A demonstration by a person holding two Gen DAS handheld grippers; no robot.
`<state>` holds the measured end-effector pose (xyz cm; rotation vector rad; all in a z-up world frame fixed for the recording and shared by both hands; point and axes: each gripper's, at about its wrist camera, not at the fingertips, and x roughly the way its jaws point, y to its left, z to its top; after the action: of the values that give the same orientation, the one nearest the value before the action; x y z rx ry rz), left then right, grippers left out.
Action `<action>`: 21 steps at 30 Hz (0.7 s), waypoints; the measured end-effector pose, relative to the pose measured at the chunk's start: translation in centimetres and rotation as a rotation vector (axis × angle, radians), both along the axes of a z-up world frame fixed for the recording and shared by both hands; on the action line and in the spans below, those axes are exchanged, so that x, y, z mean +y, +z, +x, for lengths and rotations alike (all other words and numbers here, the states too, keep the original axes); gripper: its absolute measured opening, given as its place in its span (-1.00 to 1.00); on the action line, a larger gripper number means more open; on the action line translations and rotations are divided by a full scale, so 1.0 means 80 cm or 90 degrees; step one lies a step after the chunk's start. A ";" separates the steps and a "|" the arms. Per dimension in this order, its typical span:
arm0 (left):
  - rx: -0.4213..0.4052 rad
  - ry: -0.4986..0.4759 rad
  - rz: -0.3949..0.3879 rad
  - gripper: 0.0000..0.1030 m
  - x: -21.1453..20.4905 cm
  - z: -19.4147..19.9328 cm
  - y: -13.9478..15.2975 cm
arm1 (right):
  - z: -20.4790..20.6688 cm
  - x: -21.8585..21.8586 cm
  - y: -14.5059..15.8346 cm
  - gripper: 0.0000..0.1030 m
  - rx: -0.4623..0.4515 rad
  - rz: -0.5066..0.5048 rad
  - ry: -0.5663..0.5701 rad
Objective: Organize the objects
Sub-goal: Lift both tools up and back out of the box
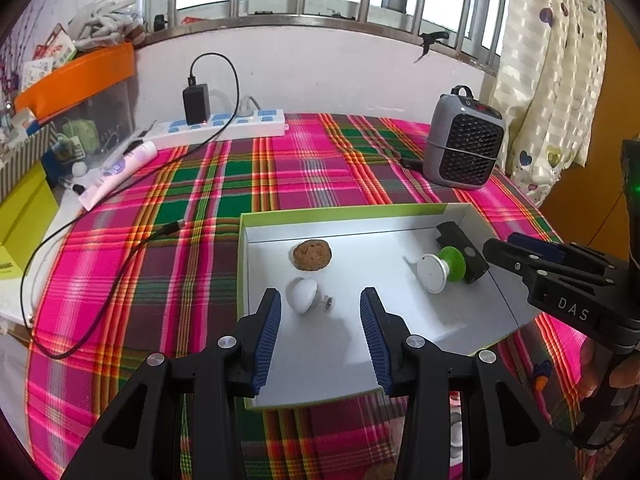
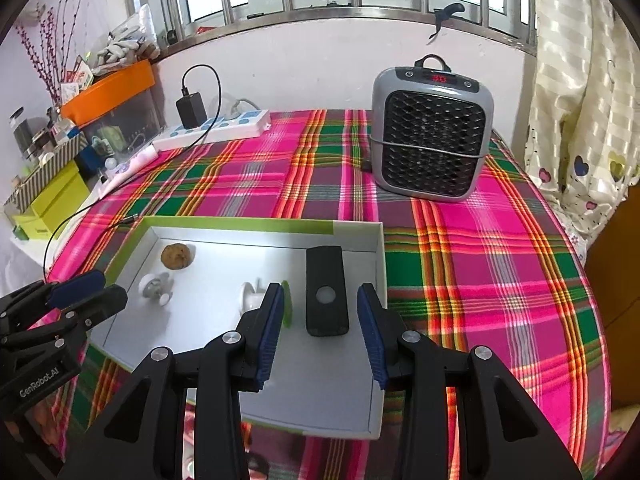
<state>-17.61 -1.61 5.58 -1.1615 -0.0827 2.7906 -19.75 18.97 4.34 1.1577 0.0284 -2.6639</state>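
Tools are hovering side by side above the near part of the shallow white box (image 1: 460,216), both tilting down toward it, and neither is carrying anything. Left tool (image 1: 320,312) is standing part open with only bare box floor between its blue pads (image 1: 266,336); the white dome-shaped piece (image 1: 302,294) with its little stem is lying just beyond its left finger, untouched. Right tool (image 2: 320,312) is likewise part open; the black remote-like block (image 2: 326,296) is showing between its fingers in that view, but the pads are not pressing on it.

Everything that looks like task goods is already sitting inside the box, which is resting on the plaid cloth at the near middle of the bench (image 2: 480,240): the dome near the box's left wall, the brown biscuit-like disc (image 1: 312,255) behind it toward the far-left corner, the green-and-white knob (image 1: 442,270) leaning against the black block near the right wall.

Judging from this, the placing appears done and the hands are clearing off. Doing that well means lifting both tools straight away from the box, keeping the fingers from snagging its low rim or nudging the knob. Heater (image 2: 430,132) at the far right corner and power strip (image 1: 224,126) along the far edge are standing well apart.
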 end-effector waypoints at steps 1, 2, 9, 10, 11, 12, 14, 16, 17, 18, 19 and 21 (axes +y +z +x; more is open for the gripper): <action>0.001 0.000 -0.001 -0.23 0.000 0.002 0.001 | 0.002 0.001 0.000 -0.24 0.001 0.000 -0.001; 0.002 0.000 0.000 -0.23 0.000 0.005 0.001 | 0.005 0.001 0.001 -0.23 0.001 0.000 -0.001; 0.008 -0.002 0.002 -0.22 0.001 0.021 0.004 | 0.021 0.003 0.003 -0.23 0.005 -0.009 -0.006; 0.008 -0.003 0.002 -0.22 0.001 0.024 0.005 | 0.023 0.003 0.003 -0.23 0.004 -0.011 -0.007; 0.009 -0.003 0.003 -0.22 0.000 0.026 0.005 | 0.026 0.004 0.003 -0.23 0.004 -0.013 -0.008; 0.010 -0.003 0.004 -0.22 -0.001 0.028 0.005 | 0.030 0.004 0.003 -0.23 0.005 -0.016 -0.008; 0.016 -0.001 0.009 -0.22 -0.002 0.035 0.006 | 0.037 0.005 0.004 -0.23 0.007 -0.017 -0.009; 0.021 0.000 0.015 -0.22 -0.005 0.041 0.008 | 0.043 0.006 0.005 -0.23 0.010 -0.020 -0.010; 0.022 0.002 0.016 -0.22 -0.007 0.044 0.008 | 0.047 0.007 0.006 -0.23 0.010 -0.021 -0.011; 0.024 0.002 0.017 -0.22 -0.008 0.046 0.009 | 0.050 0.008 0.006 -0.23 0.011 -0.023 -0.013; 0.026 0.002 0.019 -0.22 -0.009 0.048 0.010 | 0.052 0.008 0.007 -0.23 0.011 -0.024 -0.013; 0.027 0.002 0.021 -0.22 -0.012 0.055 0.010 | 0.059 0.010 0.007 -0.23 0.013 -0.025 -0.014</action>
<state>-13.22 -2.59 6.38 -1.0948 -0.1264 2.8046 -15.06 19.76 4.91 1.1254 -0.0321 -2.6824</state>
